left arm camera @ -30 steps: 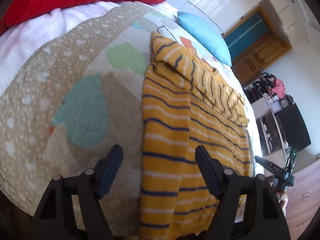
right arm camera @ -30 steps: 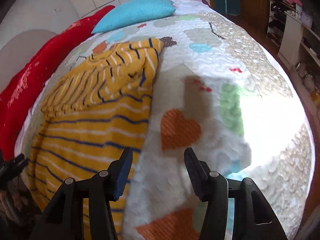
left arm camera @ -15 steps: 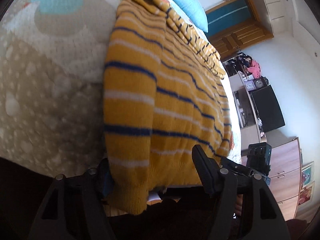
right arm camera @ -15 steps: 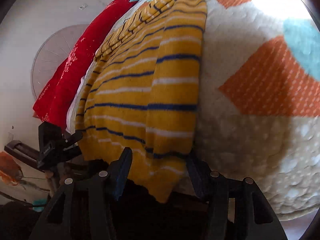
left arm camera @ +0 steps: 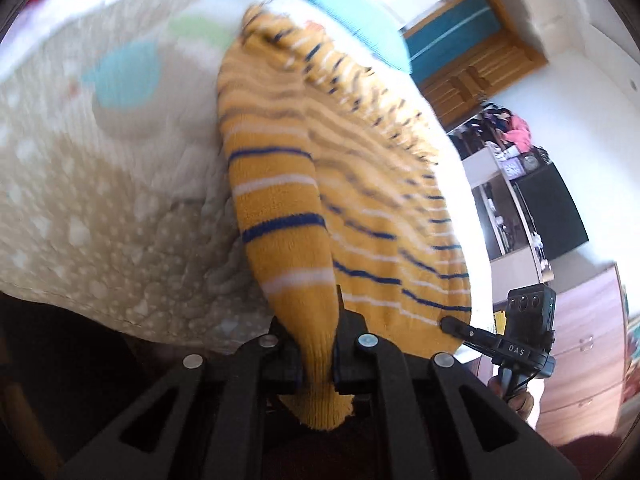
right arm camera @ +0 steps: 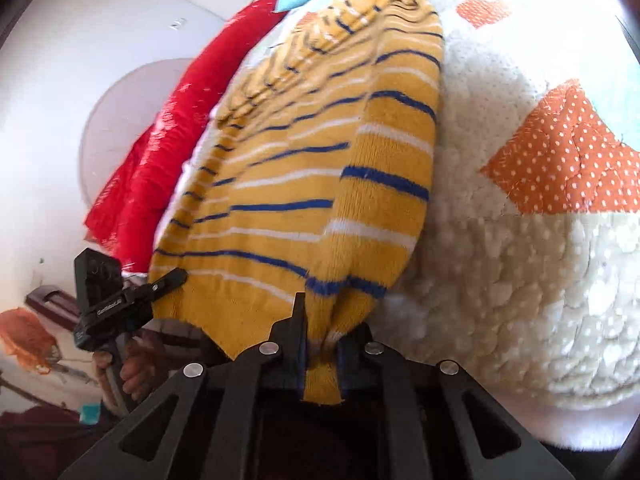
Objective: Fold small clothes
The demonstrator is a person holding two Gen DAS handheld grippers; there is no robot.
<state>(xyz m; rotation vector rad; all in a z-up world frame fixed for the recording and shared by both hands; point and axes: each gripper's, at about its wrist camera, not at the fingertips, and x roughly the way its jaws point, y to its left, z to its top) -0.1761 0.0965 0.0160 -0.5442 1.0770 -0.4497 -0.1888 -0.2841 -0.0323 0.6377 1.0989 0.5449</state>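
The yellow striped sweater (left arm camera: pixel 280 184) lies lengthwise on the quilted bed cover (left arm camera: pixel 100 208), its hem end at the near edge of the bed and its sleeves folded in along the far end, near the blue pillow (left arm camera: pixel 360 36). A second ago both grippers hovered over the bed with jaws spread wide and nothing between them; half a second ago they had dropped to the near edge and straddled the hem corners. Now each has closed on cloth. The left gripper (left arm camera: pixel 316 364) has its jaws pressed together on the hem's left corner, the knit bunched between the pads and a tuft hanging below them. The right gripper (right arm camera: pixel 322 360) pinches the right corner in the same way, with a narrow tongue of fabric poking out under the jaws. The cloth near each grip rises in a ridge, so the hem appears to be lifting off the cover. In my judgement the grasp for the next fold is made, and what remains is to carry the hem toward the far end and lay it over the sleeves. The red blanket (right arm camera: pixel 160 152) lies along the bed's left edge.
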